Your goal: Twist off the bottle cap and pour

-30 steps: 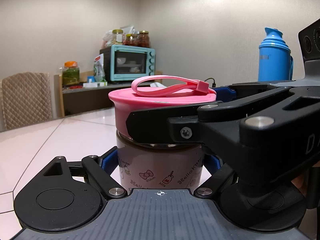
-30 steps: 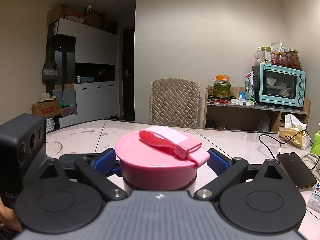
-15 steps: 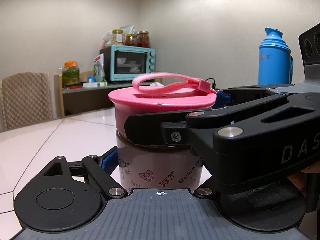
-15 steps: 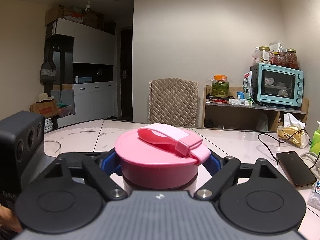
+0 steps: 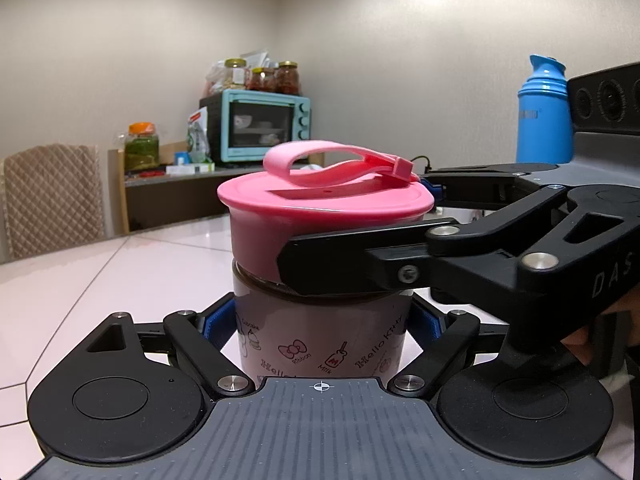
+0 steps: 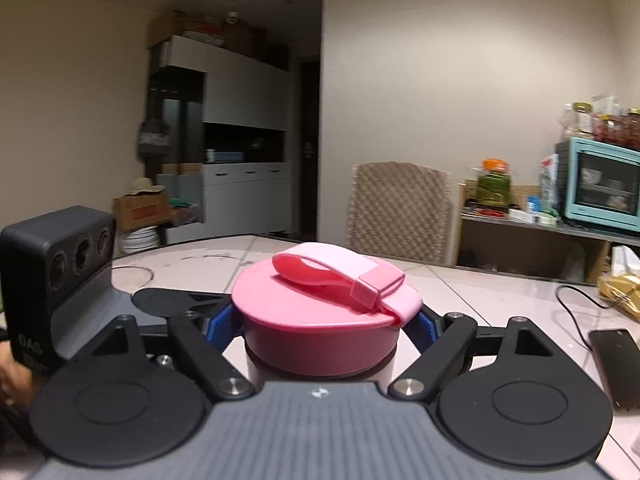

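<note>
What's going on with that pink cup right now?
Left gripper shut on cup body. Right gripper shut on pink cap. Cap still on. Nothing in the way.

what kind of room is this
Most likely a home kitchen or dining area: a teal toaster oven with food jars on top, a padded chair at a tiled table, and white cabinets behind.

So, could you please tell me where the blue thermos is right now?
In the left wrist view, the blue thermos stands upright at far right against the wall, behind the right gripper.
</note>
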A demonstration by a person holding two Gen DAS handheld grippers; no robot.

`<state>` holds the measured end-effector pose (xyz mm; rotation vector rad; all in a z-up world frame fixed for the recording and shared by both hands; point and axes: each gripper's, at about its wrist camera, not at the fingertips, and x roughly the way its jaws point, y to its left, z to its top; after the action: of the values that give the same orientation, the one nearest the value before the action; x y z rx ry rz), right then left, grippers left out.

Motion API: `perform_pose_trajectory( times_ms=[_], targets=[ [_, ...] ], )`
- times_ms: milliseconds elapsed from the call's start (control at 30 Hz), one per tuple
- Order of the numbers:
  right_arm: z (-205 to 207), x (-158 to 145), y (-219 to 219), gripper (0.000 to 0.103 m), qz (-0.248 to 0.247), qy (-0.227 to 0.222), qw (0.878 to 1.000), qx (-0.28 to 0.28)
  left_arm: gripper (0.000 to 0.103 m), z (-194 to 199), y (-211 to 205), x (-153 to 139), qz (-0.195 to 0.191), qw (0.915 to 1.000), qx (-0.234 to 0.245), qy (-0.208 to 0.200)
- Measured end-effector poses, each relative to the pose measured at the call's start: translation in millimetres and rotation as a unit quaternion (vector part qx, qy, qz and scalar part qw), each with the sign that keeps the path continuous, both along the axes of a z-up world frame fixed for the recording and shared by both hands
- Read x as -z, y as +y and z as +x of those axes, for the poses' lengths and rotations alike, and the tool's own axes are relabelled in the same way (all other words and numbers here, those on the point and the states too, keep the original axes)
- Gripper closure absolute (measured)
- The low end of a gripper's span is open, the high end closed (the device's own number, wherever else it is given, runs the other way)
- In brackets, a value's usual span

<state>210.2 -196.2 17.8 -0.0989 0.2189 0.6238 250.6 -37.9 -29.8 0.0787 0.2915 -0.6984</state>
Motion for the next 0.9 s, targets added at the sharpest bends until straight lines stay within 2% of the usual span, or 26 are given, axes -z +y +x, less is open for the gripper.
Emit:
perform_pose_trajectory(
  times_ms=[333, 900],
  targets=[
    [13.3, -1.3, -19.8, 0.018, 0.011, -0.001, 0.997, -0.076, 0.013, 0.2, 0.0, 0.3, 0.000, 1.0000, 0.000, 0.000],
    [28.7, -2.9, -34.3, 0.018, 0.017, 0.002, 0.991, -0.132, 0.013, 0.6, 0.4, 1.8, -0.001, 1.0000, 0.003, -0.005]
  ],
)
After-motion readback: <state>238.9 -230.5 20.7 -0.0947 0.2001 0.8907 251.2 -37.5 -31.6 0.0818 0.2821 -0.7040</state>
